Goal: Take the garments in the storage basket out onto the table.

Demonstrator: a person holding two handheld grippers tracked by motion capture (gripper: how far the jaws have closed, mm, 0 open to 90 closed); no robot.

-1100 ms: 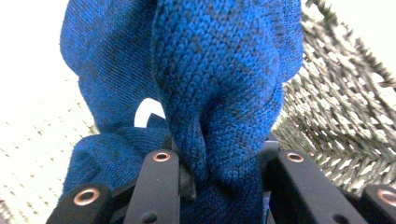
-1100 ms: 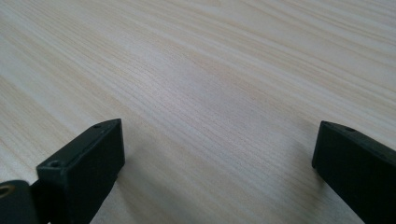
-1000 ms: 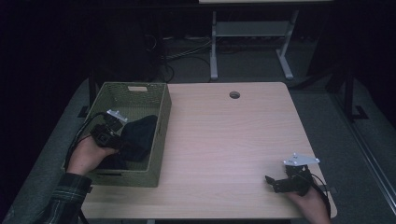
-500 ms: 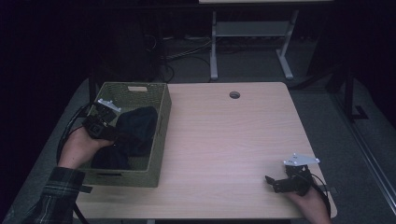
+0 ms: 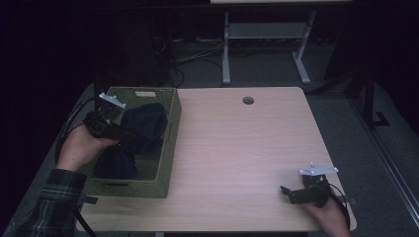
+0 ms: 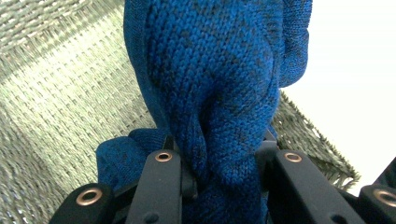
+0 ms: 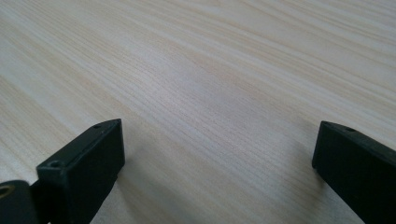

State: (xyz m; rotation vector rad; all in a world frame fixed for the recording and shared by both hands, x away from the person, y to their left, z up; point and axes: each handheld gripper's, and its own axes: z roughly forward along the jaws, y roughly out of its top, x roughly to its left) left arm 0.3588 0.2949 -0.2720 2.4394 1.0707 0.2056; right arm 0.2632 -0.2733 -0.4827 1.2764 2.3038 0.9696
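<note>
A blue knitted garment (image 6: 215,84) hangs bunched between the jaws of my left gripper (image 6: 219,163), which is shut on it. From above, the garment (image 5: 143,123) looks dark and rises out of a woven green basket (image 5: 170,148) at the table's left, with my left gripper (image 5: 118,133) at its left side. More dark cloth (image 5: 114,164) lies in the basket's bottom. My right gripper (image 5: 286,192) rests low at the table's front right, jaws wide open over bare wood (image 7: 205,102), with nothing between them.
The light wooden table (image 5: 237,148) has a round cable hole (image 5: 248,100) near its far edge. Behind the table stands a white metal frame (image 5: 262,44) on a dark floor. The basket's woven wall (image 6: 70,93) is close behind the lifted cloth.
My left gripper has risen with the garment, pulling it up out of the basket. The right gripper has stayed in place.
</note>
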